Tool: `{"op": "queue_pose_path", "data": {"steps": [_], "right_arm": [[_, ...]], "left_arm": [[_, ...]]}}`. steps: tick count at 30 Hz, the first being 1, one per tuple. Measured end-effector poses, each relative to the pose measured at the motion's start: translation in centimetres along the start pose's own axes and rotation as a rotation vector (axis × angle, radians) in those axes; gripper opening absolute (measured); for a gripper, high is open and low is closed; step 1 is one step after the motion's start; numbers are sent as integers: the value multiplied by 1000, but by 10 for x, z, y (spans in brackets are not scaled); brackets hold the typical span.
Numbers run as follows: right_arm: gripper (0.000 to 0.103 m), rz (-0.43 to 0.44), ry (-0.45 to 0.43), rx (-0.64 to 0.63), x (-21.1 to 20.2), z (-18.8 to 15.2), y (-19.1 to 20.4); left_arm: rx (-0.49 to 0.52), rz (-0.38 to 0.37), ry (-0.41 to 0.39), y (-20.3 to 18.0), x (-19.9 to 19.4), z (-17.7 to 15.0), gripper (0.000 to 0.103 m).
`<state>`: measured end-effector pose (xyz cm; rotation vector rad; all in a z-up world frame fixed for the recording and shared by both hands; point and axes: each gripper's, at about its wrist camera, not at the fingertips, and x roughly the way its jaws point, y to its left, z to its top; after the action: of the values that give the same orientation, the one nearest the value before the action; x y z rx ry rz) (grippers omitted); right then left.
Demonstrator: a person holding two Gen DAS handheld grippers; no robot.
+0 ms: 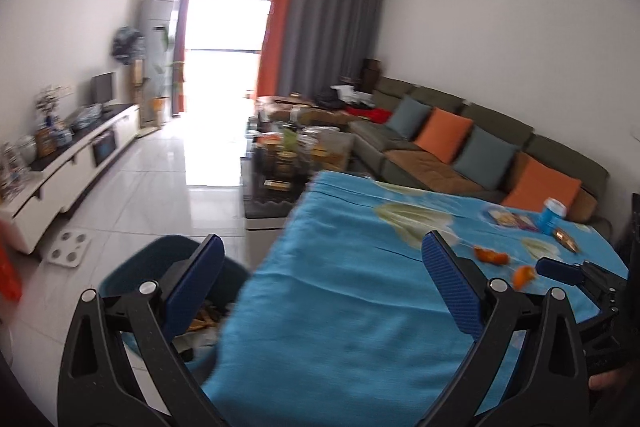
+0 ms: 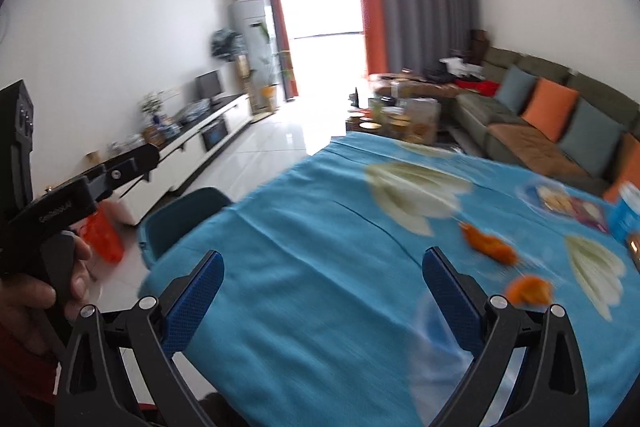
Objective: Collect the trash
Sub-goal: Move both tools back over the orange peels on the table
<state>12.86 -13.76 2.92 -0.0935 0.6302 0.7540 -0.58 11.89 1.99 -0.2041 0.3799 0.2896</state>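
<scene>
Both my grippers, left gripper (image 1: 322,267) and right gripper (image 2: 322,277), are spread wide holding nothing over the blue tablecloth (image 1: 340,287), orange peels (image 2: 490,245) lying ahead to the right, and the teal bin (image 1: 132,275) sits down left.

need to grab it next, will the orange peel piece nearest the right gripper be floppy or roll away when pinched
The curled orange peel piece on the blue flowered tablecloth looks thin and small, so it is probably light and bends rather than rolls. Its cupped shape may flatten or tear under the open right hand-held gripper.
</scene>
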Motion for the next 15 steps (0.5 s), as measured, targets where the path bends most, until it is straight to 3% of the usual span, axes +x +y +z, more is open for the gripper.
{"op": "queue_pose_path", "data": {"steps": [9,15], "right_arm": [[96,-167,-36,162,-35,-36,-54],[96,-269,-79,208,-55,-45,-68]], "left_arm": [[69,-123,19,-47,9,-15,97],[89,-186,49,-66,18,-25,97]]}}
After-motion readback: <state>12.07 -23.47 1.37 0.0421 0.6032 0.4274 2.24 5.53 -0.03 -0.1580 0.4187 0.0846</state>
